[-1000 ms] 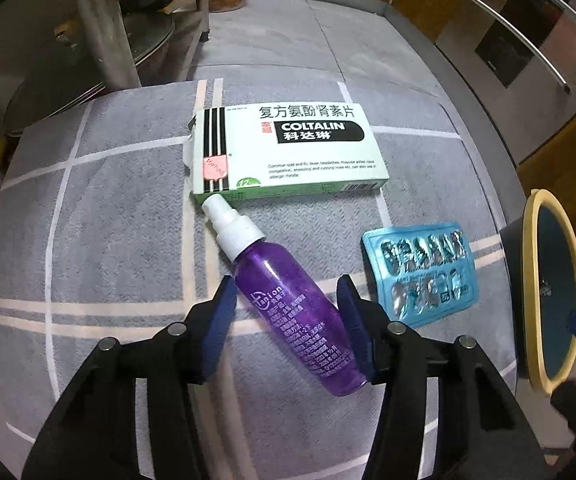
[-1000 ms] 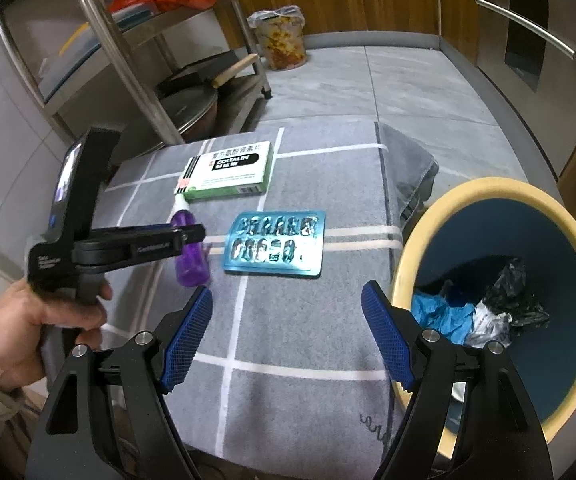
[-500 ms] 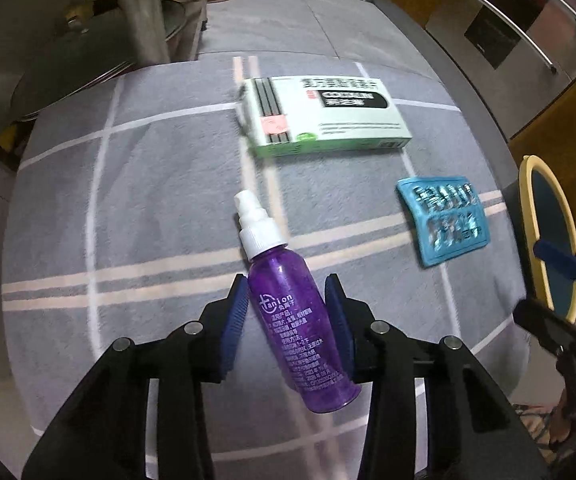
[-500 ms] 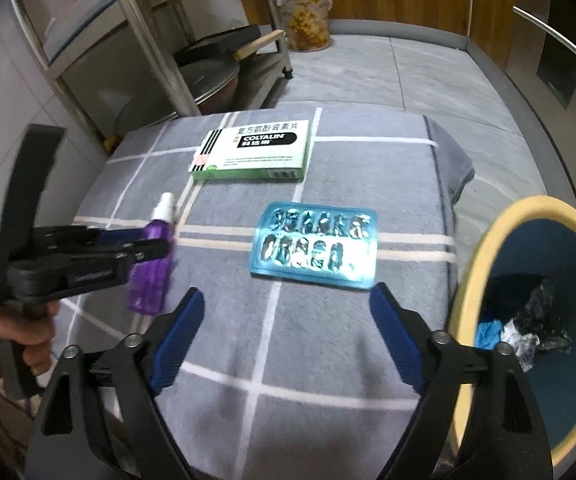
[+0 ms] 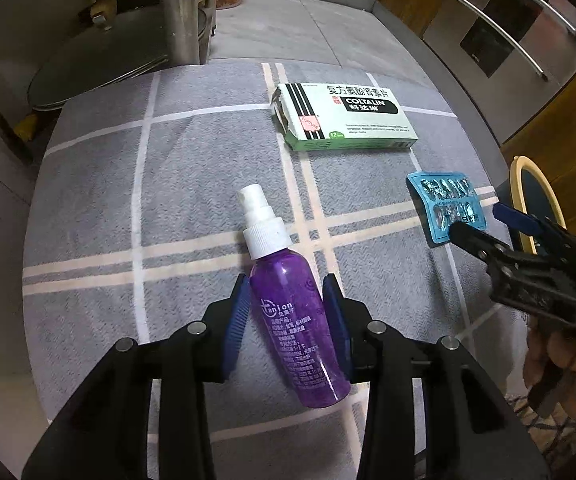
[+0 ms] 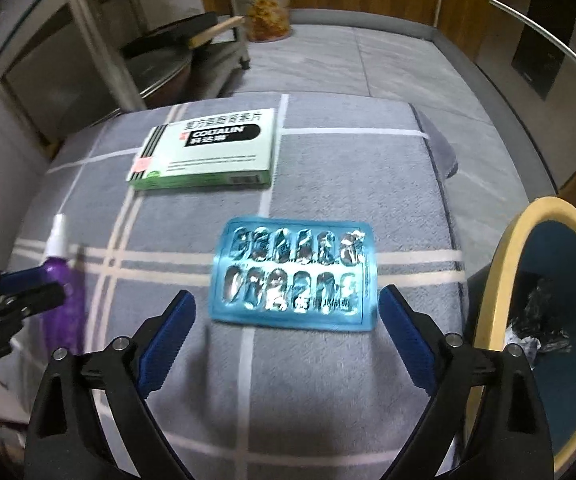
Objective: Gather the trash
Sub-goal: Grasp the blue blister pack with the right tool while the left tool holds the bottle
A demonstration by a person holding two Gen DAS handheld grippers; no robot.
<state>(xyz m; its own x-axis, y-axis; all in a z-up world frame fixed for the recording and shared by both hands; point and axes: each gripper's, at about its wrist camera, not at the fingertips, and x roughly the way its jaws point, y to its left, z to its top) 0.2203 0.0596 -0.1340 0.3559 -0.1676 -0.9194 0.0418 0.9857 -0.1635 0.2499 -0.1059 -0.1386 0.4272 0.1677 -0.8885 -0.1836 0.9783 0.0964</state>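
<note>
A purple spray bottle (image 5: pixel 288 292) with a white nozzle is between the blue pads of my left gripper (image 5: pixel 285 312); the jaws are closing and press on both its sides. A blue blister pack (image 6: pixel 294 276) lies flat on the grey checked cloth (image 6: pixel 328 184). My right gripper (image 6: pixel 285 300) hovers over its near edge with jaws opening wide, touching nothing. A green-and-white medicine box (image 6: pixel 207 152) lies farther back. The yellow-rimmed bin (image 6: pixel 500 280), with black and blue trash inside, stands at the right. In the left wrist view the blister pack (image 5: pixel 444 204) lies by the right gripper (image 5: pixel 484 228).
A metal rack (image 6: pixel 87 32) with pans stands at the back left, beside a bag of yellow contents (image 6: pixel 267 4) on the tiled floor. Steel appliance fronts with bar handles (image 5: pixel 508 36) line the right side. A hand (image 5: pixel 560 368) holds the right gripper.
My left gripper closed on the purple bottle and drew it away from the medicine box. My right gripper opened wider and came down over the blister pack.
</note>
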